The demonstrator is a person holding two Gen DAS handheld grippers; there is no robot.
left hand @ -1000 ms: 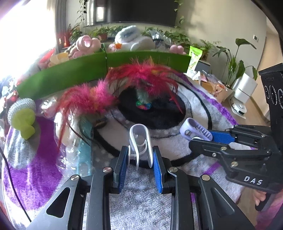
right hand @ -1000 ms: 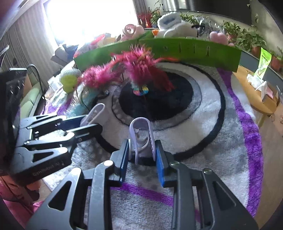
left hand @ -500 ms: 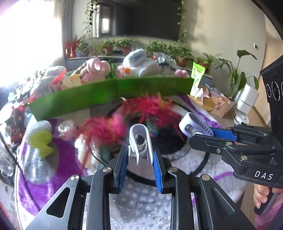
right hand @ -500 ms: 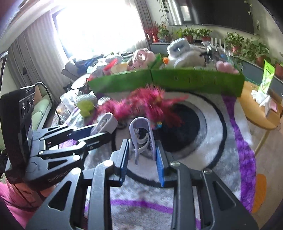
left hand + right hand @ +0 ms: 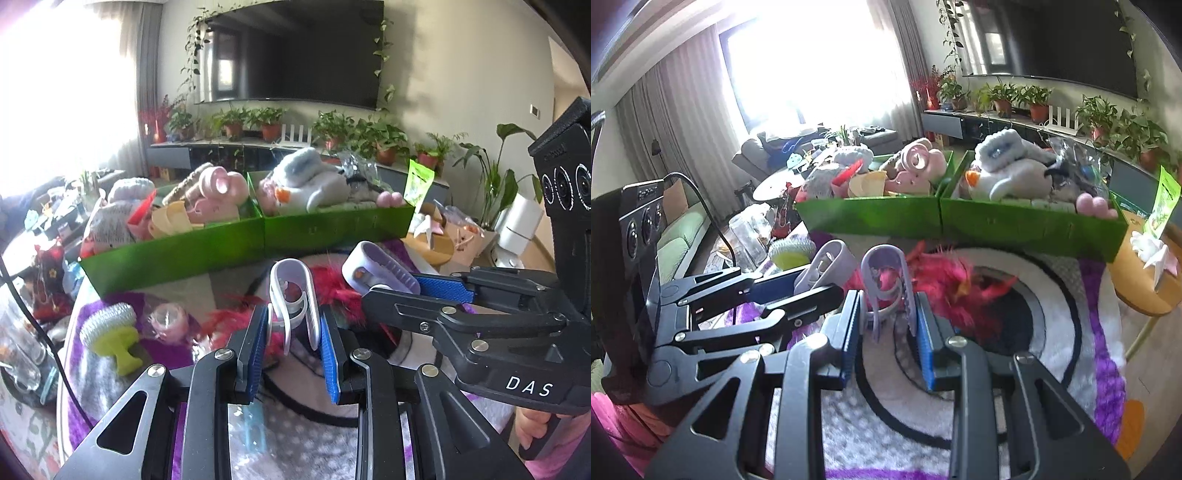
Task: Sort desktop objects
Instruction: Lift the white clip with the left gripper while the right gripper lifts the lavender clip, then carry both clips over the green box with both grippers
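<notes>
Left gripper: blue pads closed partway on a white U-shaped plastic clip, looped end pointing forward, legs pinched between the pads. Right gripper: same narrow gap, clamped on a lilac U-shaped plastic clip, same orientation. Both clips are held in the air above the round grey-white-purple plush rug, over the pink-red feather toy, short of the two green open bins stuffed with plush toys. Handling, my read: clips are light, thin-walled, springy; smooth plastic, so they could pivot or squirt out of the pads if squeezed at the legs' tips. Best hold is across both legs near mid-length, as now; moderate force, since too much collapses the U or cracks the inner tab. Drop should be harmless, but they'd bounce or vanish in the feathers. Which bin takes clips, I can't tell.
</notes>
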